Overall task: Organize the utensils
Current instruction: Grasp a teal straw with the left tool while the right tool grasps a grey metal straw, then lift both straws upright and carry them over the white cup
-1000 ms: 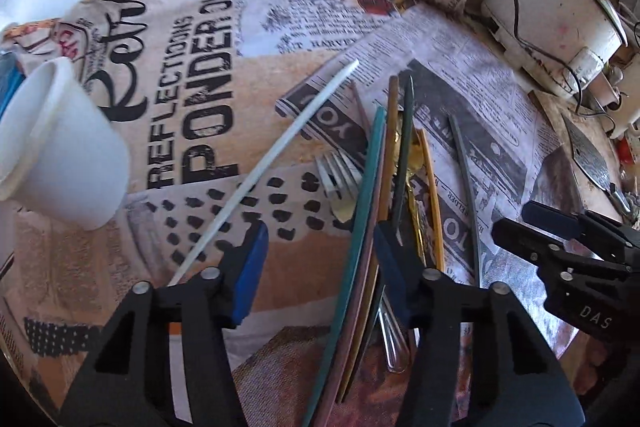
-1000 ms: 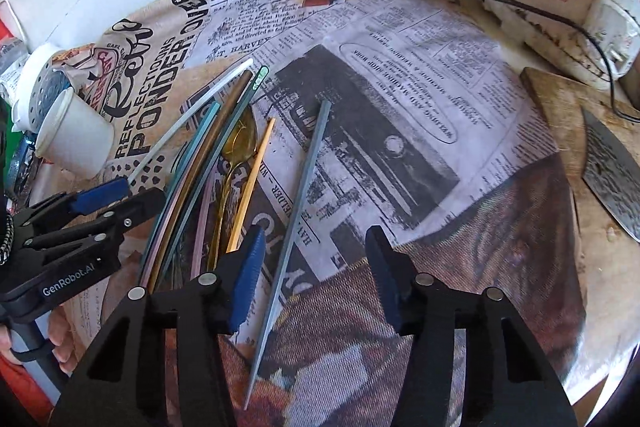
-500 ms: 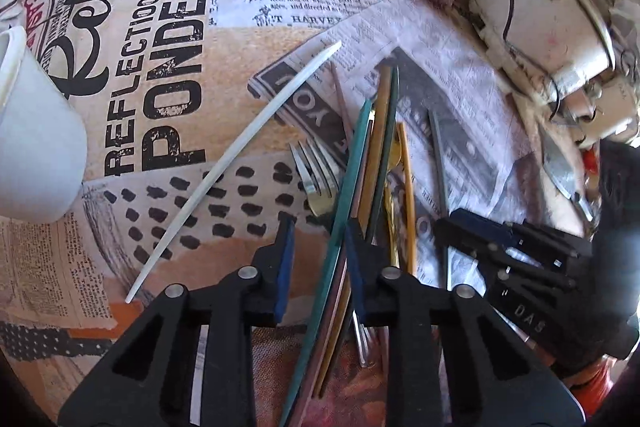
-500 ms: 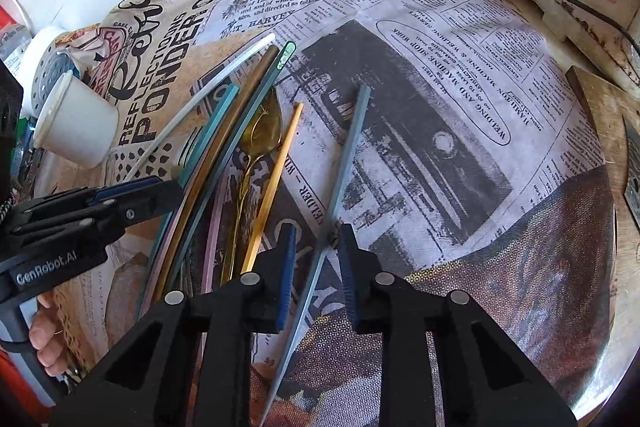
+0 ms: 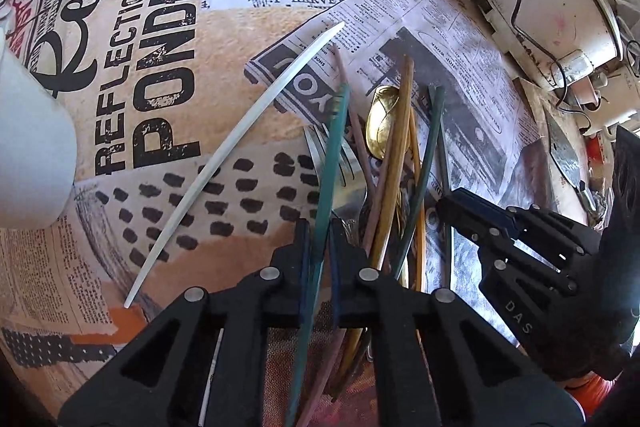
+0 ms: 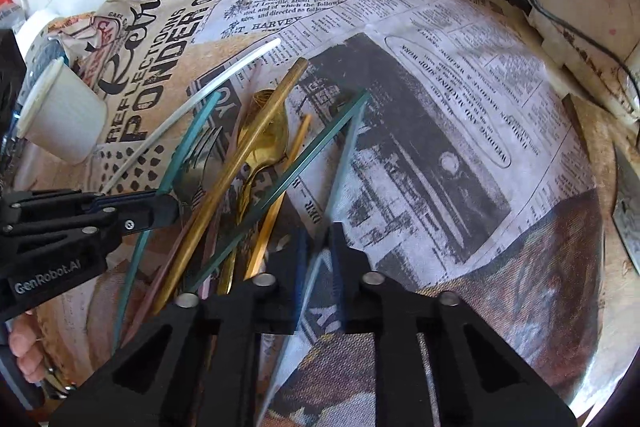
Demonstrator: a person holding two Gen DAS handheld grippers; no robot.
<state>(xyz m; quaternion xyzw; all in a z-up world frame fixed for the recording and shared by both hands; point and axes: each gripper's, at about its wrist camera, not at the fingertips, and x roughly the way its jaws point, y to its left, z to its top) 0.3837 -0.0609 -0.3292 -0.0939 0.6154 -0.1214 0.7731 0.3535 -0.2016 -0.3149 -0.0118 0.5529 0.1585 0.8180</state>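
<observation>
At the far left a white cup stands on the printed cloth; beside it lies a white stick, apart from the pile. Next, the left gripper has just been closing and now pinches the teal stick, which runs between its pads at the left edge of the heap of sticks, a fork and a gold spoon. Further right, the right gripper has likewise just been closing – its pads are clamped on the grey stick, which lies at the right edge of the heap, on the newsprint pattern. To do this well, I judge each stick should be lifted straight up and slowly (neighbours lie against both); a sideways drag would scatter the pile – keep both grips firm, since thin sticks pivot easily between flat pads.
</observation>
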